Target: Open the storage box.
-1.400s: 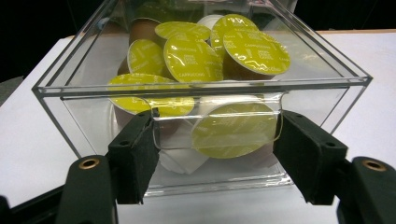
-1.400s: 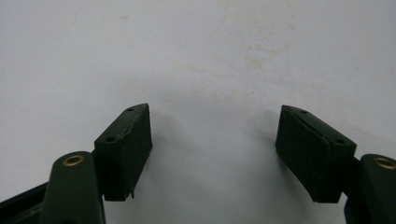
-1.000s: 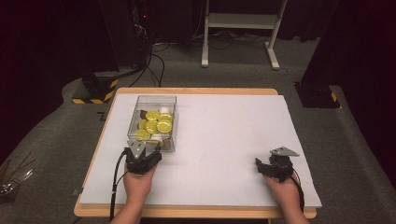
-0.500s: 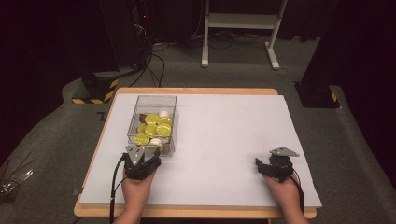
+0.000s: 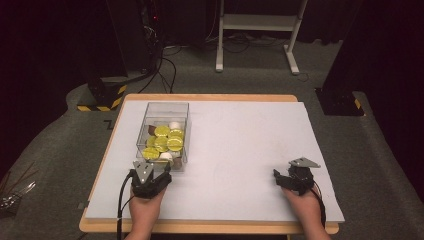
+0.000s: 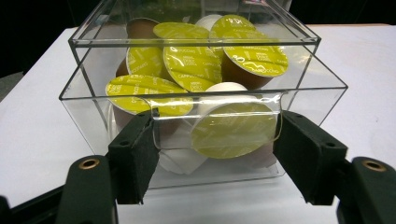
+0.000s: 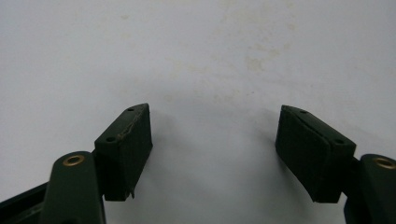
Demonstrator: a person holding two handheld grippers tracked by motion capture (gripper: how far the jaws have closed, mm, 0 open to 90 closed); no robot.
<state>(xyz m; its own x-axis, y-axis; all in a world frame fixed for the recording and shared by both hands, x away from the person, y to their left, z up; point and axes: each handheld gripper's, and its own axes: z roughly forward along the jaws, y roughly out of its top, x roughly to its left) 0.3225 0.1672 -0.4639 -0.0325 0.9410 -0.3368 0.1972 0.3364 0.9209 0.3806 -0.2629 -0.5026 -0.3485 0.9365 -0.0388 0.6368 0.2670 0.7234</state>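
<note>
Acrylic, clear and rigid, makes the box hard and slippery, and its load of coffee capsules gives it some weight, so I judge the curved pull tab on its near wall the best place to grip. It stands on the left part of the tabletop. The left tool is level, jaws apart, flanking that tab without pressing. The right tool rests far right, jaws apart over bare surface.
</note>
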